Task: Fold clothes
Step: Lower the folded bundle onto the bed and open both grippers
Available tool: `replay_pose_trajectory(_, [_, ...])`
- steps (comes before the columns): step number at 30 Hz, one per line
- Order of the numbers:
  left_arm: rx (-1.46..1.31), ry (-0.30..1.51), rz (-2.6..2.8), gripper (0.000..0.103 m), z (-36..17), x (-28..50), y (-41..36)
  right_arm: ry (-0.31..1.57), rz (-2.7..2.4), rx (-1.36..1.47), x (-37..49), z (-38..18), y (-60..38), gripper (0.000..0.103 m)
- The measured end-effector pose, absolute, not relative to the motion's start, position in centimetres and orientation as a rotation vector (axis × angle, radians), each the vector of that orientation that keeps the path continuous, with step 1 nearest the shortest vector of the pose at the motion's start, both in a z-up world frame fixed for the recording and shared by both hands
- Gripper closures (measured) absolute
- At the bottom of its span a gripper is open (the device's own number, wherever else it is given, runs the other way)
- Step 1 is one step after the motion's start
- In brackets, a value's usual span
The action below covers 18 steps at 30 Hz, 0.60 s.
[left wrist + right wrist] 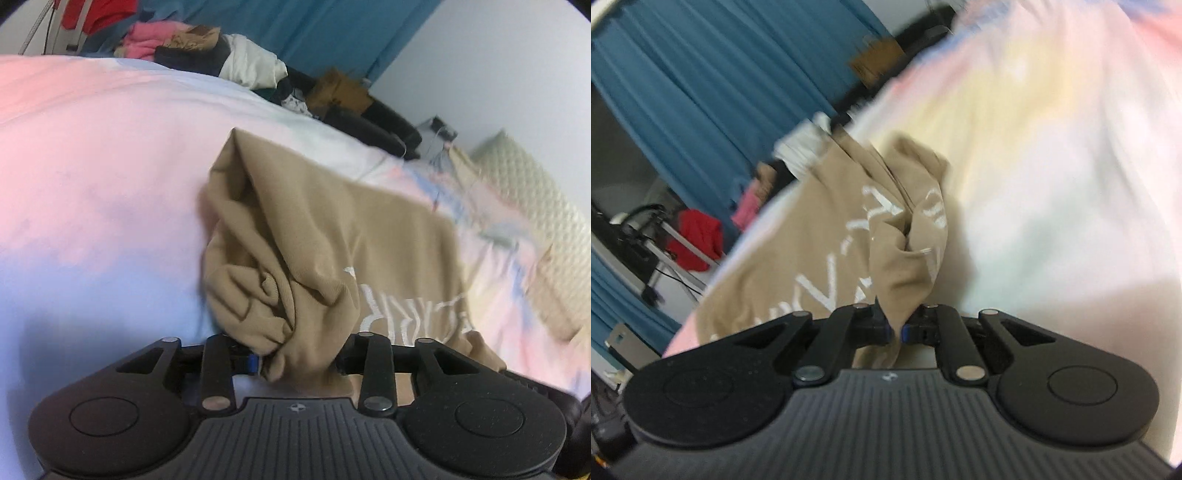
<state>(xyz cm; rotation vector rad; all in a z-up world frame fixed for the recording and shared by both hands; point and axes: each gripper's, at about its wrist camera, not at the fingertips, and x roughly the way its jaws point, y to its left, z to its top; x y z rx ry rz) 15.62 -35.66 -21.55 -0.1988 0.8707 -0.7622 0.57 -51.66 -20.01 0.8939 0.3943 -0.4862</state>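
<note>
A tan garment (332, 229) with white lettering lies crumpled on a bed sheet (110, 184) of pale pink, blue and white. My left gripper (297, 362) holds a thick bunch of its fabric, which fills the gap between the jaws. In the right wrist view the same tan garment (827, 229) stretches away over the sheet (1052, 166). There my right gripper (895, 328) is pinched tight on a narrow fold of it. Both views are blurred.
A pile of mixed clothes (229, 55) and dark items (380, 122) line the bed's far edge, with a blue curtain (314, 26) behind. A cream quilted pillow (535, 206) lies at the right. A red cloth (696, 240) hangs on a rack beside the bed.
</note>
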Motion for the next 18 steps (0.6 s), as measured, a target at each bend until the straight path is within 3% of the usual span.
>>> replay_pose_trajectory(2, [-0.165, 0.865, -0.757, 0.059, -21.4, 15.1, -34.9, 0.433, -0.485, 0.907, 0.5, -20.1, -51.8, 0.092])
replay_pose_trajectory(6, [-0.063, 0.838, -0.717, 0.023, -18.4, 13.7, -35.5, 0.527, -0.507, 0.904, 0.6, -17.2, -51.7, 0.088])
replay_pose_trajectory(8, [-0.035, 0.803, -0.718, 0.016, -15.9, 12.0, -35.0, 0.541, -0.518, 0.901, -0.5, -15.7, -51.3, 0.088])
replay_pose_trajectory(10, [-0.012, 0.751, -0.721, 0.003, -12.9, 10.5, -34.7, 0.543, -0.528, 0.866, -1.9, -13.8, -50.5, 0.077])
replay_pose_trajectory(12, [0.011, 0.700, -0.724, 0.000, -10.0, 9.0, -34.4, 0.508, -0.524, 0.804, -3.5, -11.2, -49.4, 0.032])
replay_pose_trajectory(13, [0.022, 0.674, -0.726, 0.000, -8.6, 8.2, -34.2, 0.476, -0.515, 0.772, -4.2, -9.9, -48.7, 0.022])
replay_pose_trajectory(14, [0.034, 0.646, -0.727, 0.000, -7.1, 7.3, -34.0, 0.438, -0.509, 0.734, -5.2, -8.5, -48.0, 0.015])
replay_pose_trajectory(18, [0.043, 0.561, -0.724, 0.000, -1.9, 3.2, -32.3, 0.369, -0.473, 0.576, -7.8, -2.8, -44.4, 0.016])
